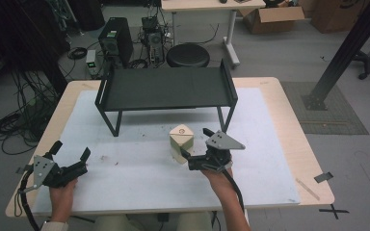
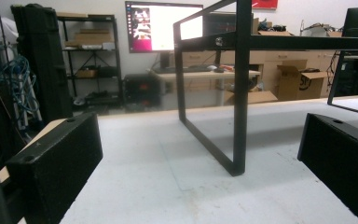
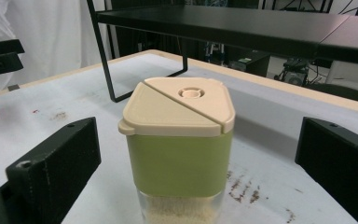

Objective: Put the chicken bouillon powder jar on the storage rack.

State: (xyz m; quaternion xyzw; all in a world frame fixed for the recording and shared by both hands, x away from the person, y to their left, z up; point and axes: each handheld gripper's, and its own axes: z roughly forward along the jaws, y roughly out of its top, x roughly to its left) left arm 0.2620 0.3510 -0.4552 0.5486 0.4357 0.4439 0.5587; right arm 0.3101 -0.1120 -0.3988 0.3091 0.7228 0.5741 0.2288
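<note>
Now | container (image 3: 179, 144) upright between spread jaws of right gripper (image 1: 196, 145), untouched | left gripper (image 1: 71, 153) wide, apart

Jar (image 3: 179, 154): base cut off by the bottom edge of the right gripper view (pale grains show in its clear lower part).
Rack (image 2: 235, 88): top and right side run out of the left gripper view.
Monitor (image 2: 161, 25): text too blurred to read.

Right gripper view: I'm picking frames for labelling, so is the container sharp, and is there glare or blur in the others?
Right gripper view: container sharp, background soft. Left gripper view: monitor washed out by glare, black rack crisp. High view: evenly lit, slightly soft, faint shadow under the rack.
</note>
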